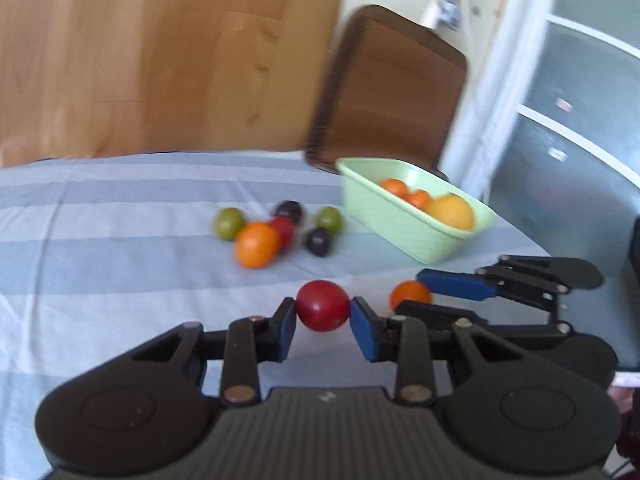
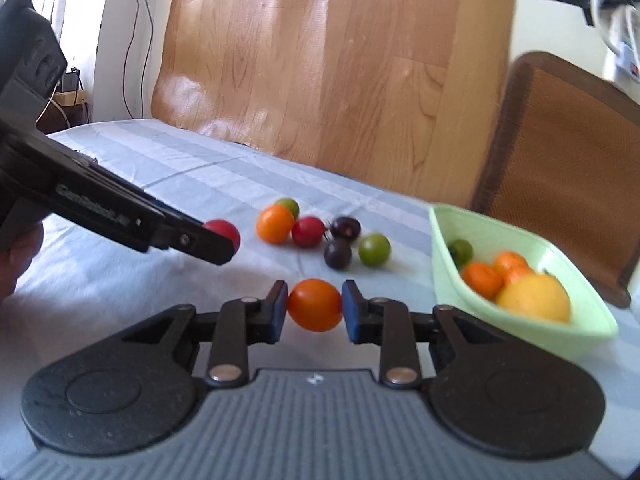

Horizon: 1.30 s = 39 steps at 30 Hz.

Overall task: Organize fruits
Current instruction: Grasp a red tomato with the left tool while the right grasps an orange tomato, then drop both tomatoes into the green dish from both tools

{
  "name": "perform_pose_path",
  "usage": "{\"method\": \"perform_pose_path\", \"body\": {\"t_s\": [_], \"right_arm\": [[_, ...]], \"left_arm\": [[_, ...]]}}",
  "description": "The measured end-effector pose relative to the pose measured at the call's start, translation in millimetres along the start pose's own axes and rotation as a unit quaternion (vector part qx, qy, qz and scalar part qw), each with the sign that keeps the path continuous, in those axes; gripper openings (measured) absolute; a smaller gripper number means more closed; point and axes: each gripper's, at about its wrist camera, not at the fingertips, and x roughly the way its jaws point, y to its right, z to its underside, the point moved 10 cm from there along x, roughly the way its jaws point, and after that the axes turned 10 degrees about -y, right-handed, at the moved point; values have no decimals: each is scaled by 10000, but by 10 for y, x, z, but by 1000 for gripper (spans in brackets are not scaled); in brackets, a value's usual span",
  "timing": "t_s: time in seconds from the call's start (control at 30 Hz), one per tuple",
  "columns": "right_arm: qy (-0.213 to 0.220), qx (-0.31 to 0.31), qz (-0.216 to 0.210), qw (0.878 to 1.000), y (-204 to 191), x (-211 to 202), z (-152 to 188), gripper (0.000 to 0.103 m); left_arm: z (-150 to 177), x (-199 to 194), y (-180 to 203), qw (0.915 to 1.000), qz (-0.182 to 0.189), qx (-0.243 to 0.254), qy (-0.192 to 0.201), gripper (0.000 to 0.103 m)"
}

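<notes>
With my left gripper [image 1: 323, 312] clamping a red fruit [image 1: 322, 305] and my right gripper [image 2: 314, 307] an orange fruit [image 2: 315, 304], I fear squeezing could bruise them.

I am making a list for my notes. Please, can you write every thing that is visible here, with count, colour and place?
Red fruit: one, red, between the fingers of the left tool.
Orange fruit: one, orange, between the fingers of the right tool.
Loose fruits: six on the cloth; two green, two dark purple, one red, one orange, in a cluster left of the basket.
Basket: one, pale green, on the cloth at the right; inside are three small orange fruits, one large yellow-orange, one green.
Tablecloth: one, blue and white stripes, covers the table.
Chair: one, brown, behind the basket.
Left tool: one, black with blue pads.
Right tool: one, black with blue pads.
</notes>
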Motion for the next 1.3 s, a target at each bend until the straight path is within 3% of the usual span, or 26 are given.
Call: {"method": "perform_pose_path", "body": {"t_s": [0.1, 0.27, 0.43, 0.53, 0.7, 0.87, 1.0, 1.07, 1.2, 1.3], "right_arm": [[-144, 112, -16, 9998, 67, -36, 147, 33], [-159, 266, -146, 9994, 64, -22, 180, 38], [-301, 504, -471, 9972, 88, 61, 201, 34], [-39, 637, -524, 9966, 124, -36, 187, 34], [743, 772, -12, 9942, 413, -290, -7, 34], [967, 917, 567, 9895, 788, -262, -129, 34], [966, 1095, 725, 9866, 909, -127, -90, 35], [855, 1099, 881, 9863, 938, -61, -58, 42], [1029, 1187, 1052, 9820, 1043, -117, -62, 49], [1099, 1291, 1087, 9795, 1093, -142, -49, 48]], "left_arm": [[22, 134, 171, 9997, 28, 163, -154, 32], [58, 229, 211, 9989, -344, 227, -236, 38], [30, 242, 231, 9980, -539, 230, -220, 30], [-134, 232, 288, 9987, -432, 207, -142, 30], [-711, 325, 537, 9996, -70, 270, 102, 31], [-1195, 701, 743, 9993, 41, 368, 93, 31], [-1267, 1041, 743, 9993, -35, 329, -147, 32], [-1253, 1143, 721, 9993, -97, 299, -219, 36], [-1279, 1128, 717, 9995, -112, 297, -65, 52], [-1378, 881, 631, 9993, -124, 170, 298, 52]]}}
